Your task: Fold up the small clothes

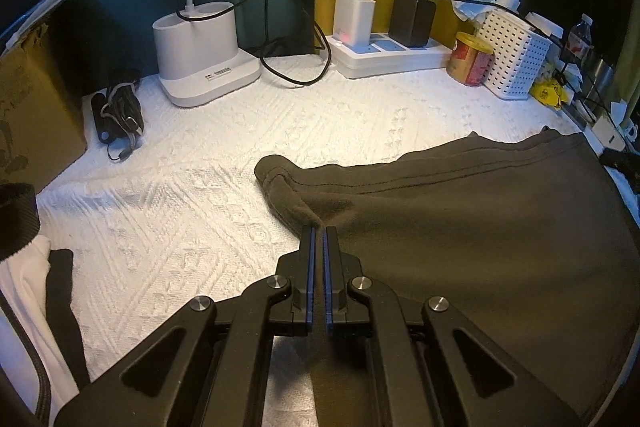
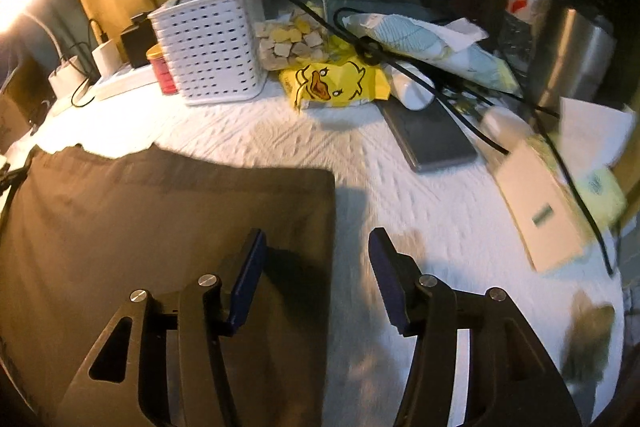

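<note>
A dark brown garment (image 1: pixel 480 227) lies flat on the white textured cloth (image 1: pixel 200 187), with its hemmed corner pointing left. My left gripper (image 1: pixel 319 229) is shut on a pinch of that garment near its left edge, and the fabric puckers up at the fingertips. In the right wrist view the same garment (image 2: pixel 160 207) fills the lower left. My right gripper (image 2: pixel 318 235) stands open astride its straight right edge. The left finger is over the fabric and the right finger over the white cloth, and the pads press on nothing.
At the back stand a white lamp base (image 1: pixel 204 55), a power strip with chargers (image 1: pixel 392 55), a red can (image 1: pixel 472 59) and a white basket (image 1: pixel 516 55). A cardboard box (image 1: pixel 32 107) is at the left. A yellow duck packet (image 2: pixel 336 83), a dark phone (image 2: pixel 432 135), cables and a white box (image 2: pixel 540 211) crowd the right.
</note>
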Demonstrator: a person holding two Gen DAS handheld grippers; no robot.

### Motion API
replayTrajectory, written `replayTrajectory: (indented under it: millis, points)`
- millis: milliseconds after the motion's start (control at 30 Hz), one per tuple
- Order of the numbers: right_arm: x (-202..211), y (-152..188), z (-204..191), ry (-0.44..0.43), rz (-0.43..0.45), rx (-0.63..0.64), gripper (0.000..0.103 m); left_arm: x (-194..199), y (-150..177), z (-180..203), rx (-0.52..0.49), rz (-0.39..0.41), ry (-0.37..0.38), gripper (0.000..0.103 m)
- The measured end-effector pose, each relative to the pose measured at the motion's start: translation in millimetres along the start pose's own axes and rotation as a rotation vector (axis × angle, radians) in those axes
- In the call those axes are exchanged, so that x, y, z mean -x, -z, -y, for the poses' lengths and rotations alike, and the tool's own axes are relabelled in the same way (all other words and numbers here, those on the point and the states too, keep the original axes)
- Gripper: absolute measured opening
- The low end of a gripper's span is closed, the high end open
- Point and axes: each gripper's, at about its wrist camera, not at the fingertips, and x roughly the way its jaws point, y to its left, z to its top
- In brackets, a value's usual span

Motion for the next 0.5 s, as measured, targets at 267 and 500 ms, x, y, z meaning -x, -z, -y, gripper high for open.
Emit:
replayTrajectory:
  millis: [267, 500]
  points:
    - [-24.9, -13.2, -1.8, -0.16, 0.012, 0.034, 0.014, -2.9, -2.3, 1.9, -0.014, -0.01, -0.009, 0.003]
    - [-6.6, -24.1, 4.7, -0.049, 0.117, 0.049, 0.01, 6.3, -13.3, 5.5, -0.014, 0.048, -0.017, 0.003]
